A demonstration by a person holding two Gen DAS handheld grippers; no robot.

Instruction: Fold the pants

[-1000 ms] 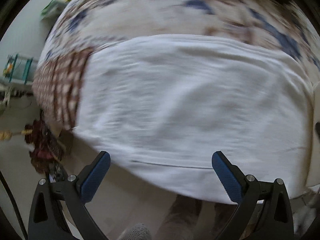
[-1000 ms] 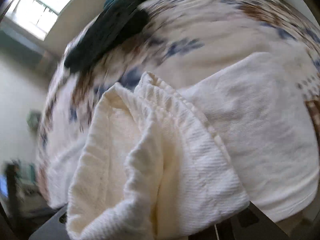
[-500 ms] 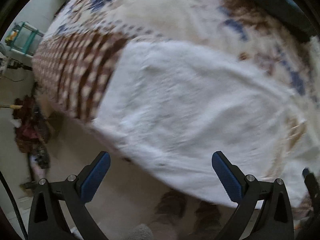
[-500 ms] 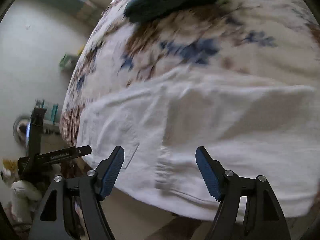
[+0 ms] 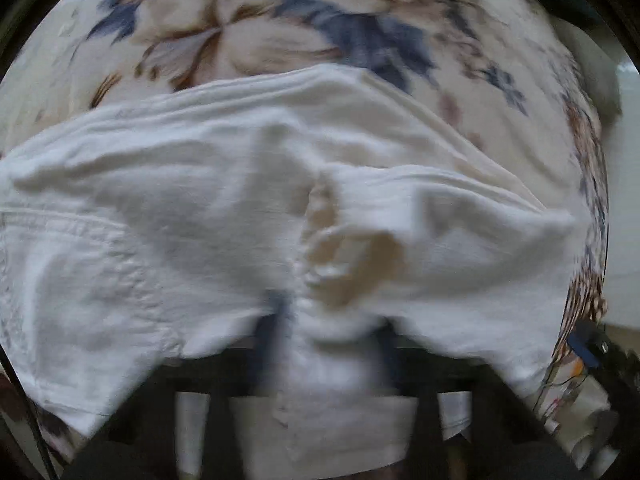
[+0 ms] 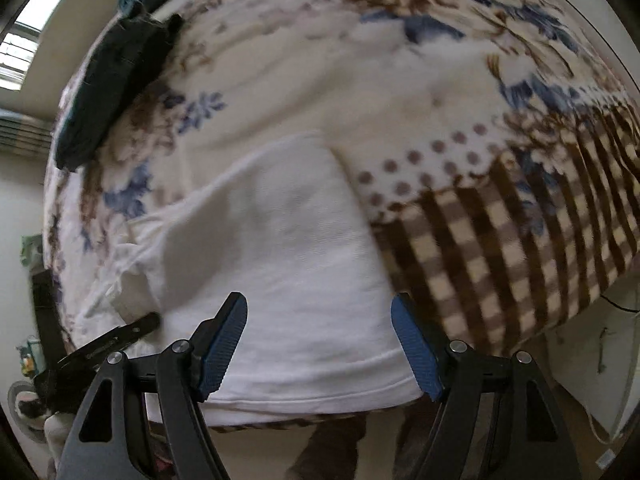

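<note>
White pants (image 6: 276,264) lie on a bed with a floral and checked blanket (image 6: 500,220). In the left wrist view the pants (image 5: 168,208) fill the frame, bunched and lifted. My left gripper (image 5: 324,344) is shut on a fold of the white fabric, its blue pads mostly hidden by cloth. My right gripper (image 6: 318,344) is open and empty, just above the near hem of the pants at the bed's edge. The left gripper also shows at the left of the right wrist view (image 6: 112,340).
A dark green folded garment (image 6: 112,80) lies at the far left of the bed. A window (image 6: 24,44) is at upper left. The floor and a person's feet (image 6: 340,440) are below the bed edge. Clutter stands at lower left.
My left gripper has closed on the pants and lifted a fold. My right gripper let go of the cloth it held and has moved right to the hem end.
</note>
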